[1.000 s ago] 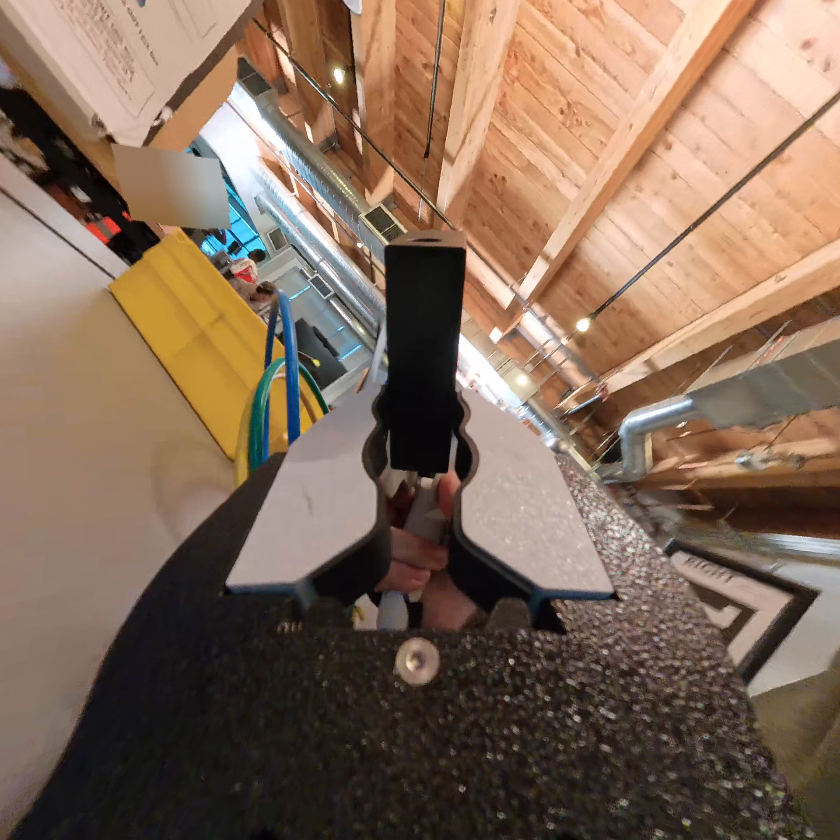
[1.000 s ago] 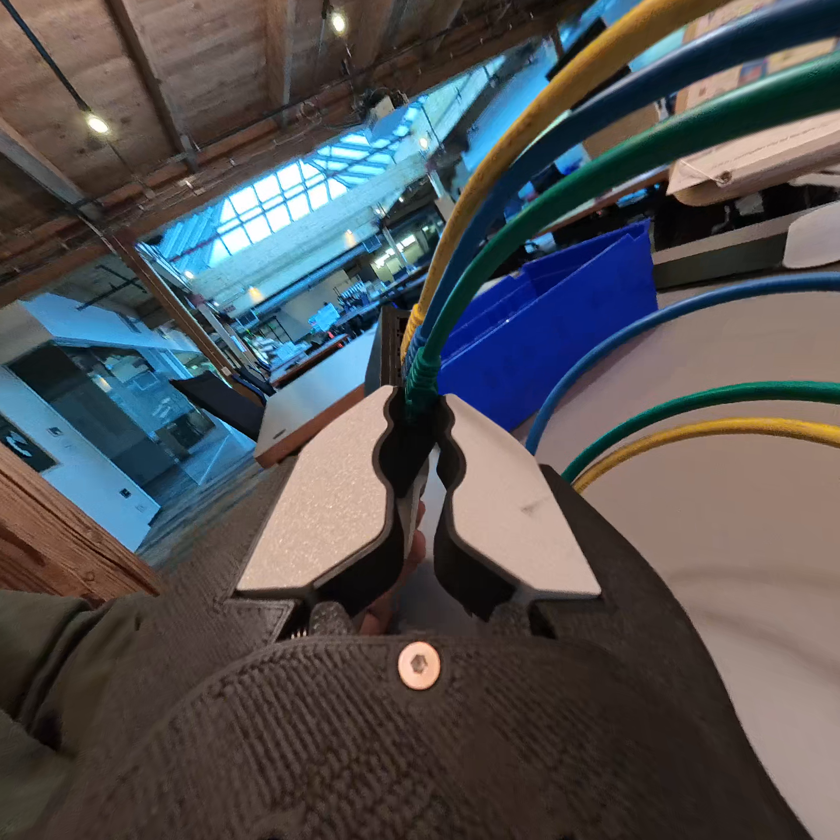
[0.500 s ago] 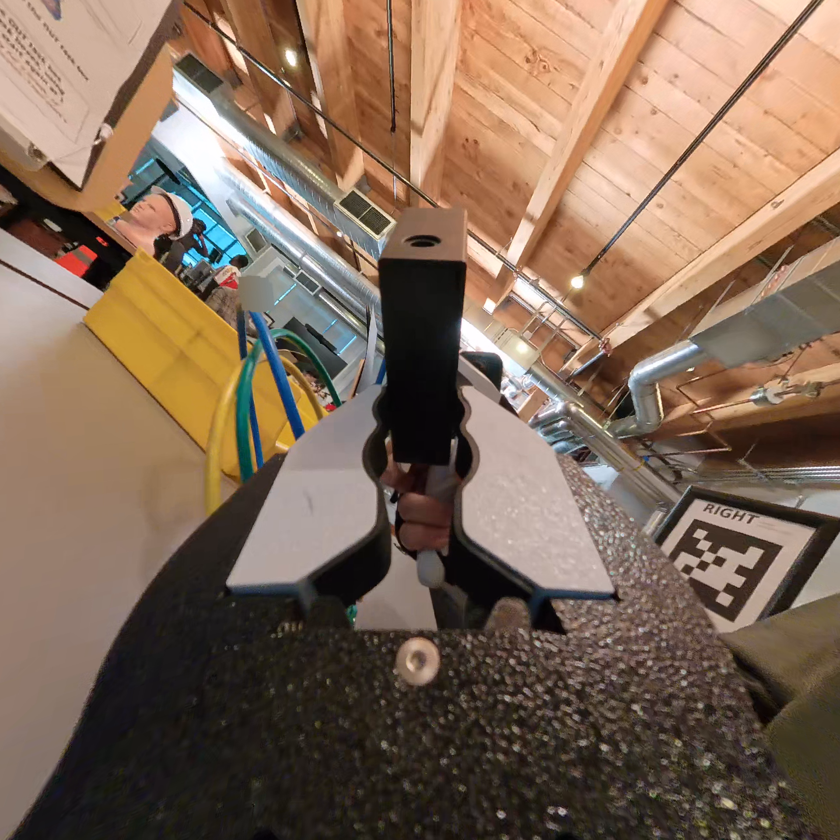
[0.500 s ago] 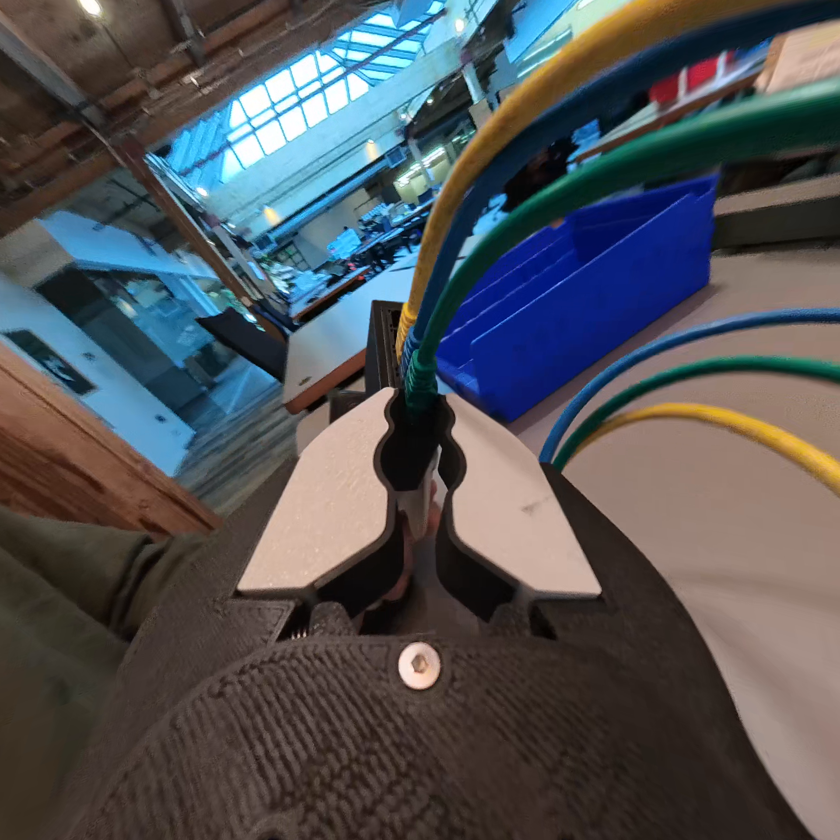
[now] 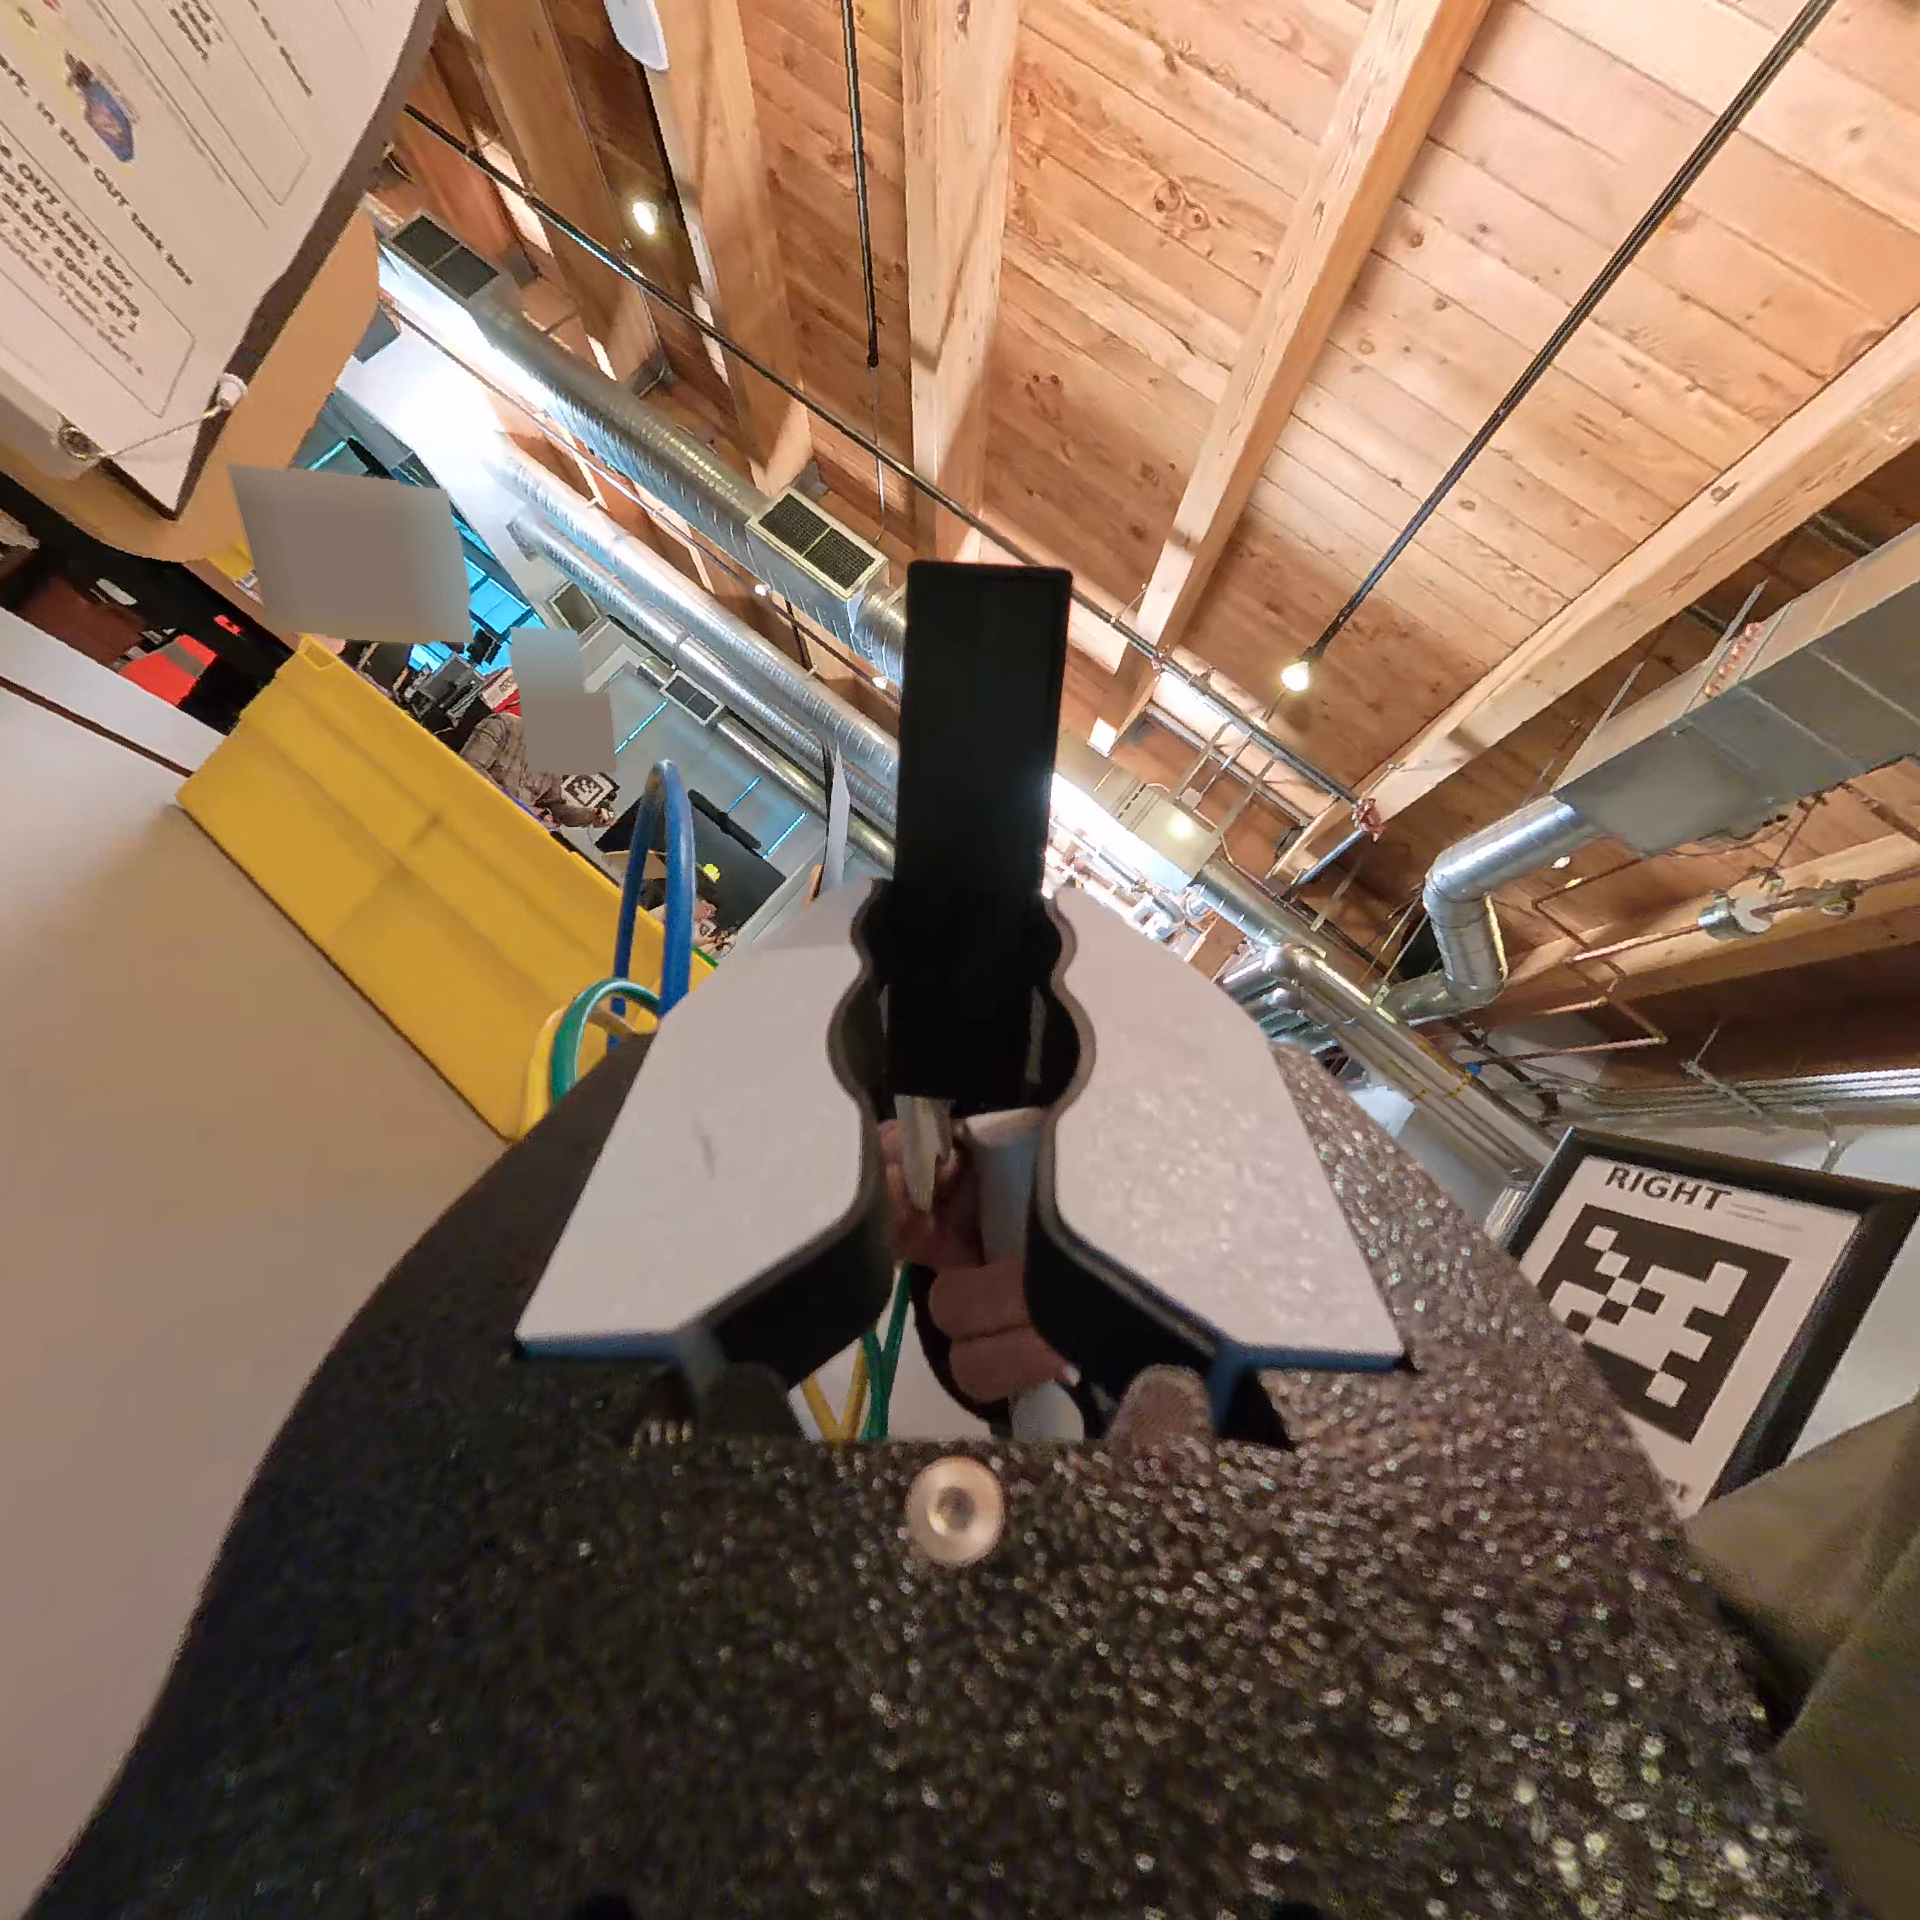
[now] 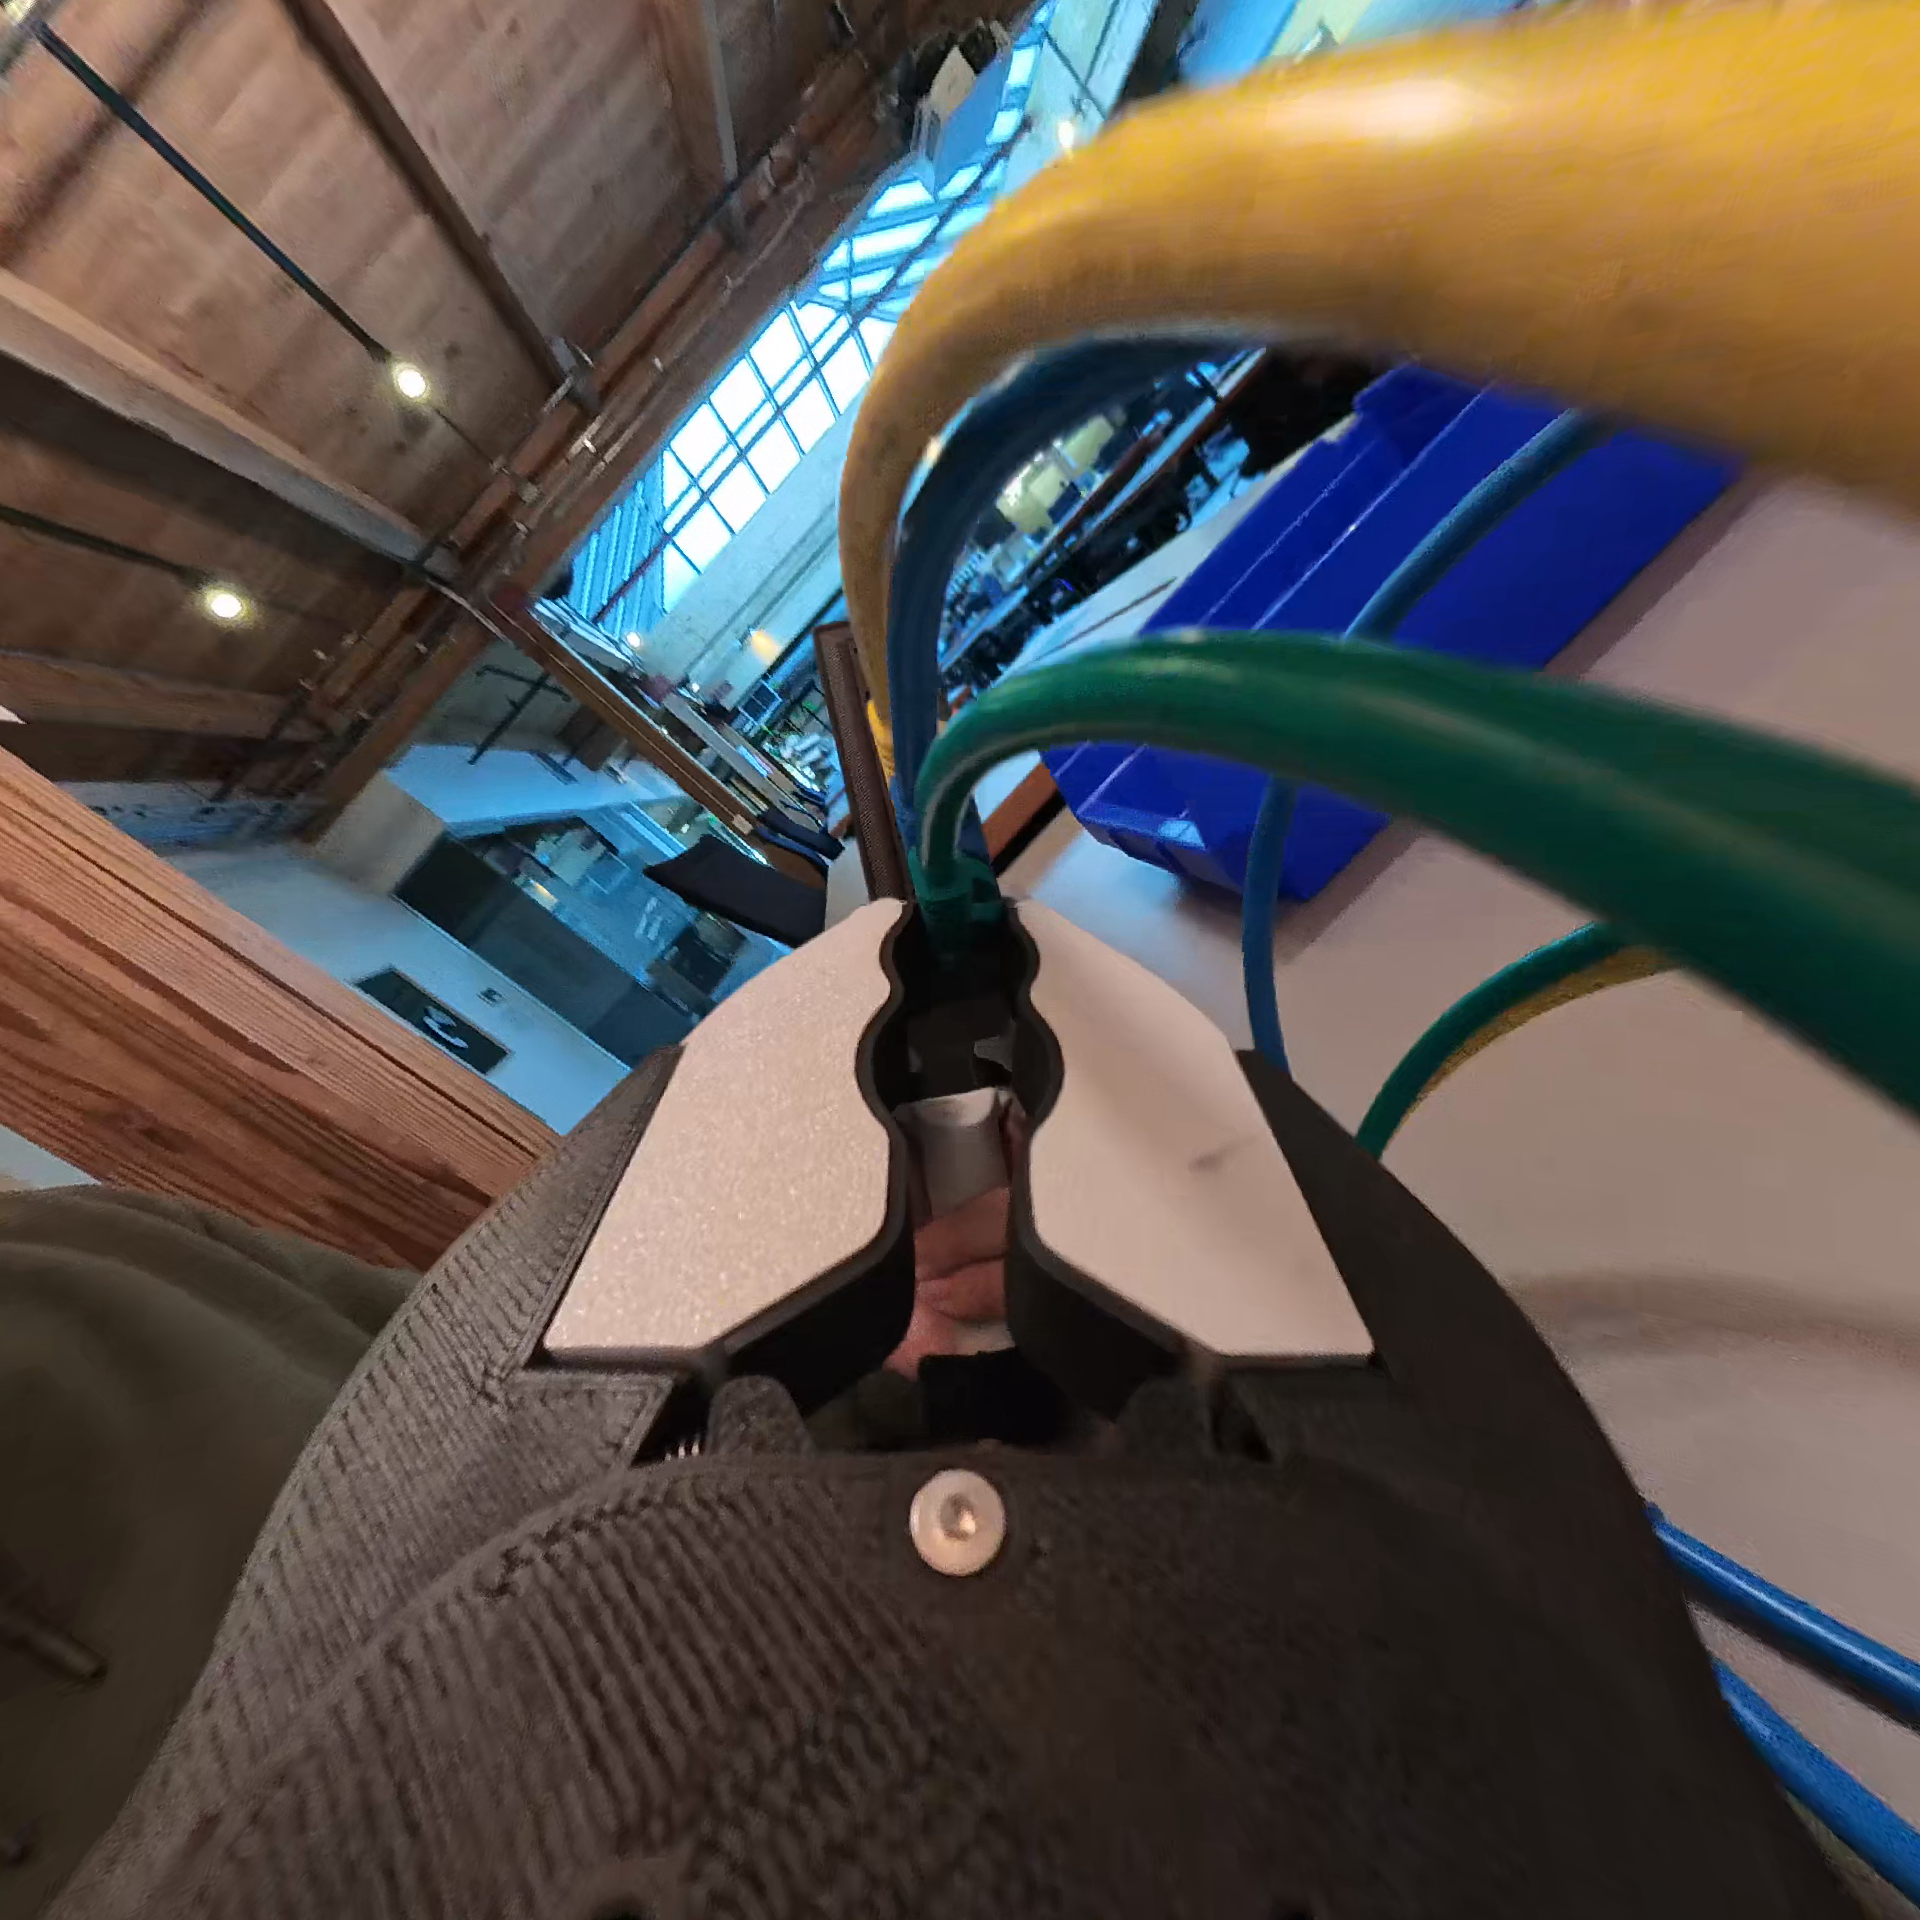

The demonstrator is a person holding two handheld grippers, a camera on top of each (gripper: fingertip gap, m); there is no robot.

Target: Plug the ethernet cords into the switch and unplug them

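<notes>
In the left wrist view my left gripper (image 5: 961, 906) is shut on the black switch (image 5: 982, 748), which stands up between the fingers against the ceiling. Blue (image 5: 665, 883), green (image 5: 578, 1016) and yellow (image 5: 540, 1065) ethernet cords loop just left of it. In the right wrist view my right gripper (image 6: 961, 916) is shut on the green cord's plug (image 6: 951, 891), right at the switch's thin edge (image 6: 860, 769). The green cord (image 6: 1455, 748) arcs off to the right. The yellow cord (image 6: 1351, 187) and blue cord (image 6: 914, 623) run to the switch above it.
A yellow bin (image 5: 395, 894) stands on the pale table (image 5: 156, 1143) at left. A blue bin (image 6: 1455, 582) stands behind the cords. The right gripper's marker tag (image 5: 1683, 1309) shows close at right. A green sleeve (image 6: 156, 1403) fills the lower left. Wooden beams and ducts are overhead.
Both grippers kept their holds. The right view swung upward and closer under the cords, which now loop large across it. The switch in the left gripper tilted and shows more of its length.
</notes>
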